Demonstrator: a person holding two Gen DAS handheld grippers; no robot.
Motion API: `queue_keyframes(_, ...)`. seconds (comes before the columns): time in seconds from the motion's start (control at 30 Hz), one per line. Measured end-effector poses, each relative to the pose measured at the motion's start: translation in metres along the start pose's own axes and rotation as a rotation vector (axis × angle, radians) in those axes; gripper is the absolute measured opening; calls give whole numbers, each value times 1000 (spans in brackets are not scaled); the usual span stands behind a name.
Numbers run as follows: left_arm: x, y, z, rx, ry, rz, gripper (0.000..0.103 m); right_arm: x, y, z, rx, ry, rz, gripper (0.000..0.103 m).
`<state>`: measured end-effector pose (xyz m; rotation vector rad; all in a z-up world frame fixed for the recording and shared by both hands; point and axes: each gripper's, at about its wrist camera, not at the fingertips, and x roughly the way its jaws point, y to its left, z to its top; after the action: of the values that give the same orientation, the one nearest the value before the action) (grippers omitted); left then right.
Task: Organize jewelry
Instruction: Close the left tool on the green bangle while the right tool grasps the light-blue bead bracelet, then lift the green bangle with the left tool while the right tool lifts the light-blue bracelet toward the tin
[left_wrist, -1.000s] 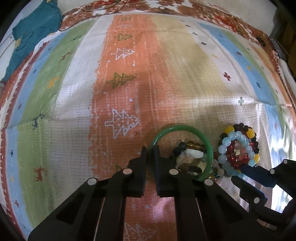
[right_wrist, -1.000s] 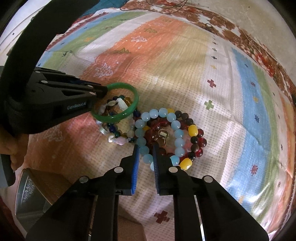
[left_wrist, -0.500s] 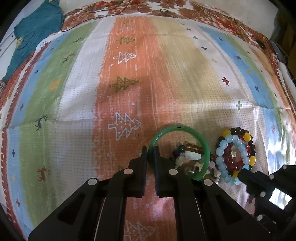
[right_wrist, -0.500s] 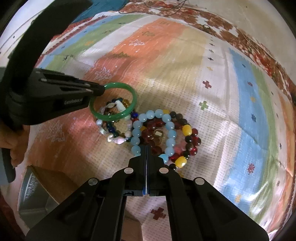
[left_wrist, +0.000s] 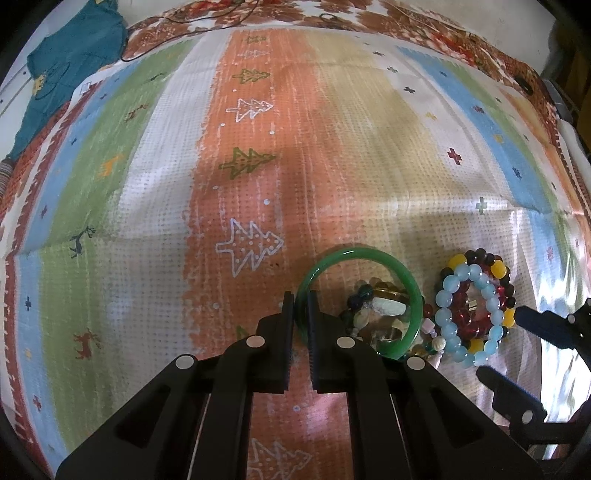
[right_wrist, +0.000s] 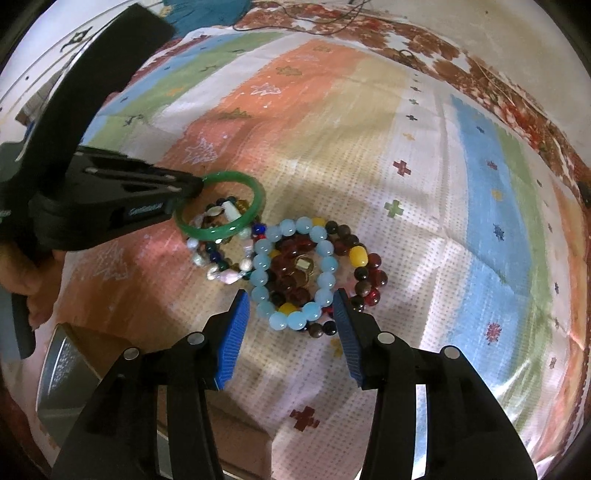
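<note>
A green bangle (left_wrist: 369, 253) stands tilted, one side lifted off the striped cloth, with my left gripper (left_wrist: 301, 306) shut on its rim. Under and inside the bangle (right_wrist: 221, 230) lies a mixed stone bracelet (right_wrist: 221, 275). To its right is a light blue bead bracelet (right_wrist: 258, 264) stacked with dark red and yellow bead bracelets (right_wrist: 360, 254). My right gripper (right_wrist: 290, 295) hangs over the near side of that stack. Its blue-padded jaws are opening, with the blue beads between them and neither pad touching. The left wrist view shows the right gripper (left_wrist: 498, 342) beside the blue bracelet (left_wrist: 443, 306).
The striped cloth (left_wrist: 258, 184) with tree and cross motifs covers the whole surface. A teal garment (left_wrist: 70, 55) lies at the far left corner. A grey tray or box (right_wrist: 62, 369) sits at the near left edge. A hand (right_wrist: 22, 266) holds the left gripper.
My right gripper's jaws closed, then spread wide on both sides of the blue bead bracelet. The left gripper has kept its hold on the green bangle without moving.
</note>
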<state>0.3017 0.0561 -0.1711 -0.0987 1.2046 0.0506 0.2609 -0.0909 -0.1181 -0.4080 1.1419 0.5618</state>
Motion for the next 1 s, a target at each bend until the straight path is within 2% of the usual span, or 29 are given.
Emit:
queue_keyframes(0.33,1,0,0,1,-5,-1,7,16,-8,-1,52,28,21,47)
queue_keyframes(0.37,2,0,-1,1,-3,-1,7,16,-8,-1,55,26,21,45)
queue_keyframes(0.4,3,1,-1,0,-1,-1,7,16,-8,0,57,27,16,40)
queue_keyframes(0.43,3,1,-1,0,1,-2,7,16,-10,0,63,28,12,28)
queue_keyframes(0.47,4,1,-1,1,1,-2,7,17,-12,-1,75,36,19,25)
queue_keyframes(0.6,4,1,0,1,2,-3,7,19,-13,-2,73,34,20,23)
queue_keyframes(0.7,4,0,-1,4,0,0,7,19,-13,-2,67,32,5,17)
queue_keyframes(1.0,1,1,0,2,-4,-12,6,13,-9,-1,53,13,-13,12)
